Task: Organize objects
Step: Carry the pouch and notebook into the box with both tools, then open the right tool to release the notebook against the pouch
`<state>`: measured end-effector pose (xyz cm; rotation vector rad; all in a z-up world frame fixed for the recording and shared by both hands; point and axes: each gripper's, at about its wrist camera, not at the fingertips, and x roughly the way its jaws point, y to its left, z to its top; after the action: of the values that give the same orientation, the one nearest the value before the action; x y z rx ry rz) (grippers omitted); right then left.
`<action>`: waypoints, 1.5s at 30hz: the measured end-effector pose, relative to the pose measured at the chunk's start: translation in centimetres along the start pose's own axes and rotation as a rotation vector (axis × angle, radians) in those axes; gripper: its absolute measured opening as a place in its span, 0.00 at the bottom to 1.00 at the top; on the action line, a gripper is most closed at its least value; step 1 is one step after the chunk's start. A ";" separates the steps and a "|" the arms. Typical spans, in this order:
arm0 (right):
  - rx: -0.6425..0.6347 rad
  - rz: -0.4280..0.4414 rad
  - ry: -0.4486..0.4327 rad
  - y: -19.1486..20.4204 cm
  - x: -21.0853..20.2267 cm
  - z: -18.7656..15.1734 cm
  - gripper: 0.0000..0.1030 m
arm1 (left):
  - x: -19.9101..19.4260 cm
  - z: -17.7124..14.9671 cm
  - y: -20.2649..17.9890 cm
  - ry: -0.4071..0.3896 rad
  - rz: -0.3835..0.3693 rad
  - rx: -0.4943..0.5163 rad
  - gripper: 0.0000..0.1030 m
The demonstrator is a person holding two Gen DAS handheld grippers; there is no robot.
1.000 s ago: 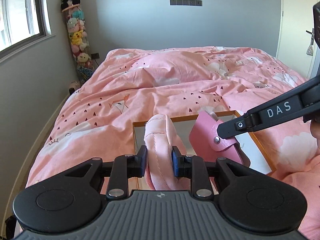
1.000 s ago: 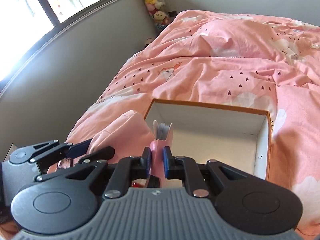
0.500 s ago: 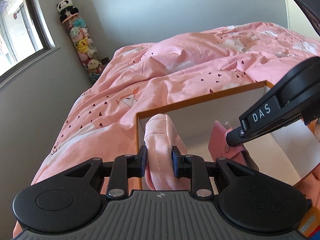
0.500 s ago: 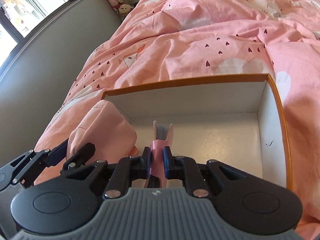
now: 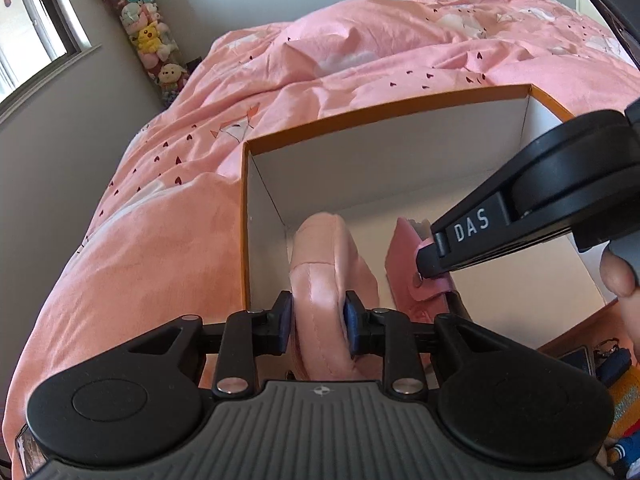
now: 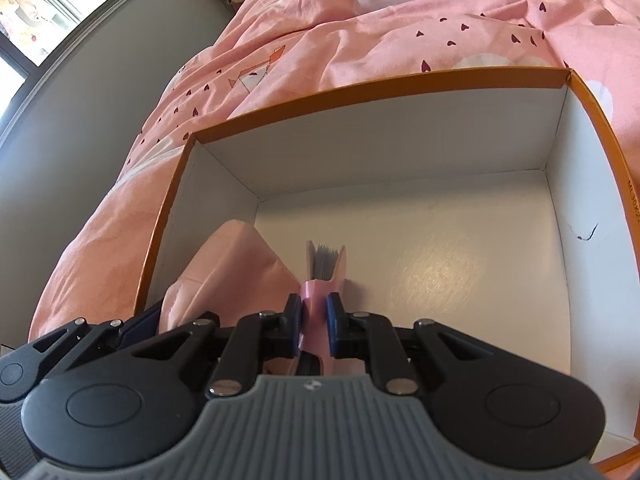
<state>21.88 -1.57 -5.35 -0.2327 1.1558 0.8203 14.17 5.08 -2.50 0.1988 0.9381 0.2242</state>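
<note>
An orange-rimmed box with a white inside lies on the bed. My left gripper has a soft pink pouch between its blue pads, which still touch it while the jaws are opening. The pouch hangs low inside the box at its left wall. My right gripper is shut on a pink snap wallet with cards showing in its top, held down near the box floor. In the left wrist view the right gripper and the wallet sit just right of the pouch. The pouch also shows in the right wrist view.
A pink patterned duvet surrounds the box. A tall tube of plush toys stands in the far corner by the window. Keys and colourful items lie beyond the box's near right edge. A person's finger rests on the right gripper.
Both grippers have come down with their items, from above the box's rim to inside it. The pouch and wallet now hang close to the box floor.
</note>
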 end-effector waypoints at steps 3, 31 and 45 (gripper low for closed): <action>-0.022 -0.005 0.000 0.5 0.2 -0.4 0.14 | 0.7 -0.1 0.7 0.080 -0.073 -0.042 0.33; -0.023 0.095 0.075 2.4 1.5 -0.2 0.11 | -2.4 -1.6 5.4 -0.052 -0.237 -0.139 0.39; 0.008 -0.098 0.176 -2.6 2.4 1.6 0.40 | -1.9 -0.9 5.2 -0.030 -0.213 -0.138 0.36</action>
<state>25.17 -1.35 -7.40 -0.3575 1.3017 0.7193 11.79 9.61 -0.20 -0.0249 0.9032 0.0885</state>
